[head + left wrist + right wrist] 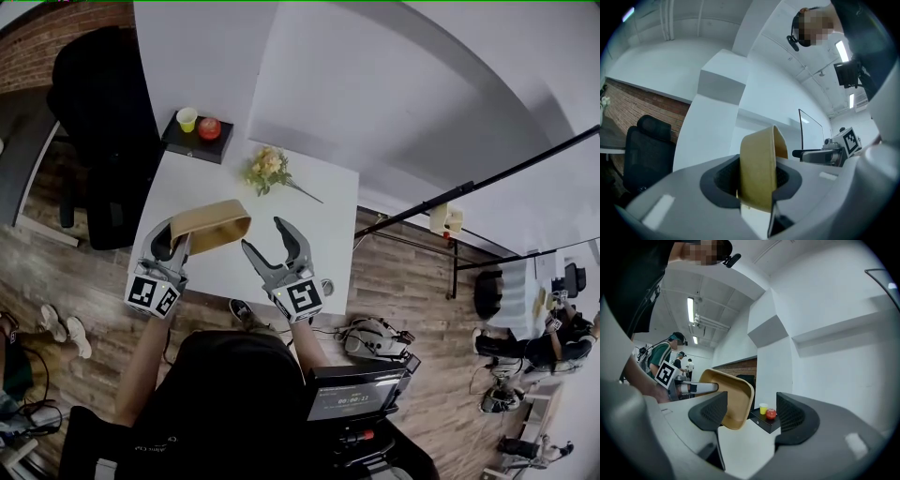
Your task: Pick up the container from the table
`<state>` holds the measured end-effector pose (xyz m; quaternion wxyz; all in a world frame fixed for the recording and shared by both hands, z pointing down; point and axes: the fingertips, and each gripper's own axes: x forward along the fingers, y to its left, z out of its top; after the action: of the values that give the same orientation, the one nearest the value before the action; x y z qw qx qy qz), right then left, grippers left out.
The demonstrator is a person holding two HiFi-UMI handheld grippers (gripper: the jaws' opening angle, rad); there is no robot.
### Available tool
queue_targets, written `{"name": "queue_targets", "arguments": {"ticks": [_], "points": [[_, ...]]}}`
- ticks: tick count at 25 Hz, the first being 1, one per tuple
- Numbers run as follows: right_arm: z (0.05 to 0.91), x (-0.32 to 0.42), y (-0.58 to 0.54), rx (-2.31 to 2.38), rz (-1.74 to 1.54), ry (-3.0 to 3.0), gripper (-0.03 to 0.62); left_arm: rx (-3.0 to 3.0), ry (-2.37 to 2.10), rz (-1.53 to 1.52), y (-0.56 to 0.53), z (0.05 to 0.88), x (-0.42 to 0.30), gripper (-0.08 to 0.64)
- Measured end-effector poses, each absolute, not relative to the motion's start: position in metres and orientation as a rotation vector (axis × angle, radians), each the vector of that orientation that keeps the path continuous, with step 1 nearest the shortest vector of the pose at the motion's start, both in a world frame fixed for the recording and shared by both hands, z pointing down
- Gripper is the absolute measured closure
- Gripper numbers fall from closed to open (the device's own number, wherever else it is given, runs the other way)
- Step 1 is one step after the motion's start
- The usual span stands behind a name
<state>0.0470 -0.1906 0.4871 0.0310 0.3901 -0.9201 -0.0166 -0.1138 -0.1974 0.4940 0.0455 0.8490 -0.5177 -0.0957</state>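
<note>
Since my left claw (173,246) is clamped on one wall of the tan container (214,225), the shell hangs tipped on its side. As far as I can judge it is clear of the white table (319,225), its hollow facing 3 o'clock. I pinch the rim because the body looks too broad to span. Beyond it, at 11 o'clock, a black tray (197,145) carries a yellow cup (187,119) and a red apple (209,128), and a flower sprig (267,169) lies at 12 o'clock. My right claw (277,246) waits at the container's 3 o'clock, jaws wide with nothing gripped, placed to steady it should it swing.
</note>
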Motion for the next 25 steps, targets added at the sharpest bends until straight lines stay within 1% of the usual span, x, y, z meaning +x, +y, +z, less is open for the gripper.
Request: {"name": "queue_targets", "arguments": {"ticks": [25], "points": [[0.4934, 0.0537, -0.1898, 1.205, -0.026, -2.835, 0.264, 2.592, -1.569, -0.279, -0.198, 0.5019, -0.1083, 0.446]]}}
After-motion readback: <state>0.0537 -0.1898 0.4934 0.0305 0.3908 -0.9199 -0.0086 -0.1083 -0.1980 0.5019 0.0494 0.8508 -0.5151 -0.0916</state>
